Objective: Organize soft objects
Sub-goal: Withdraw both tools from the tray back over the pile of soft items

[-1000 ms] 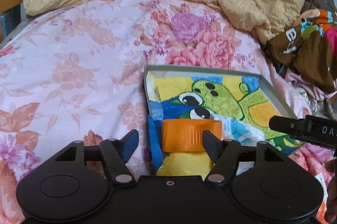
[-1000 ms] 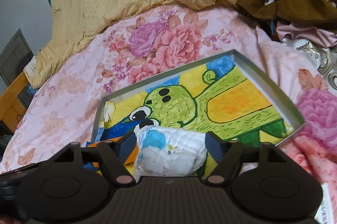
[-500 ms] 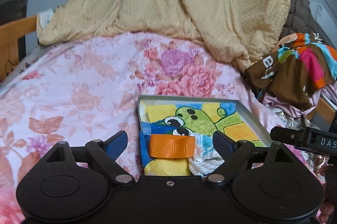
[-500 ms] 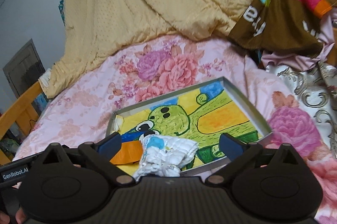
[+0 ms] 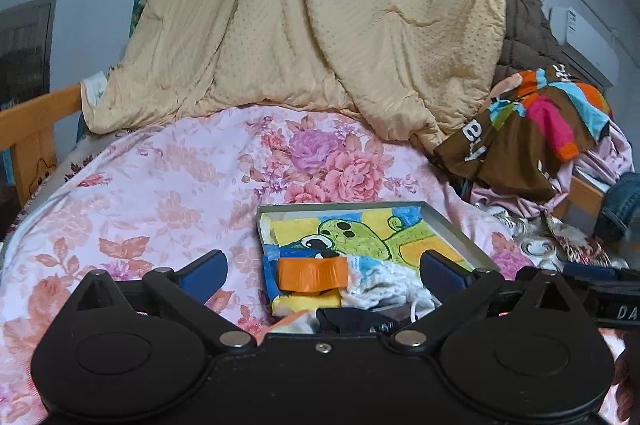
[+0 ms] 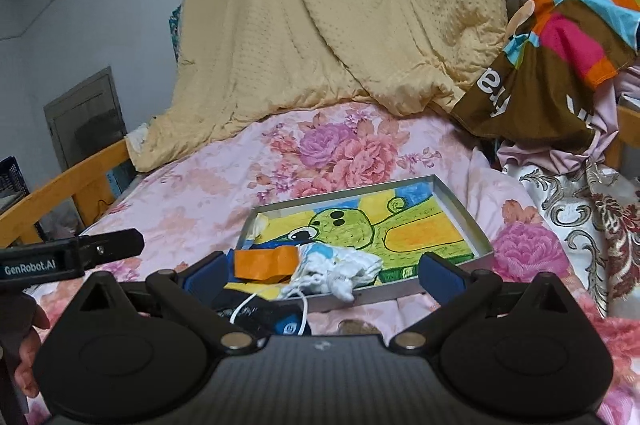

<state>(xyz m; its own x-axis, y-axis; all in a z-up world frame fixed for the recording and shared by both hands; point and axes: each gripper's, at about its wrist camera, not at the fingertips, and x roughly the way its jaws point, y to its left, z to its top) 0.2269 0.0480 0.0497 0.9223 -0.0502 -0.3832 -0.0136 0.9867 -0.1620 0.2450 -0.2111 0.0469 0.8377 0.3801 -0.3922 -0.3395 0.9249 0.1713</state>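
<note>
A shallow grey tray (image 5: 456, 225) with a green frog drawing lies on the floral bed sheet (image 5: 160, 193). At its near end a folded orange cloth (image 5: 312, 275) lies beside a crumpled white-and-blue cloth (image 5: 380, 273). My left gripper (image 5: 322, 267) hangs short of the orange cloth; its jaws are opening and its pads touch nothing. In the right wrist view the tray (image 6: 460, 209), orange cloth (image 6: 264, 263) and white cloth (image 6: 340, 265) show again. My right gripper (image 6: 324, 267) stands open, back from the white cloth and clear of it.
A beige quilt (image 5: 320, 25) is heaped at the back of the bed. A brown garment with bright stripes (image 5: 532, 137) lies at the right. A wooden bed rail (image 5: 36, 121) runs along the left. Dark items with a white cord (image 6: 260, 313) lie in front of the tray.
Both grippers let go and drew back and upward from the tray, their jaws widening. The orange cloth and the white cloth stayed lying in the tray's near end.
</note>
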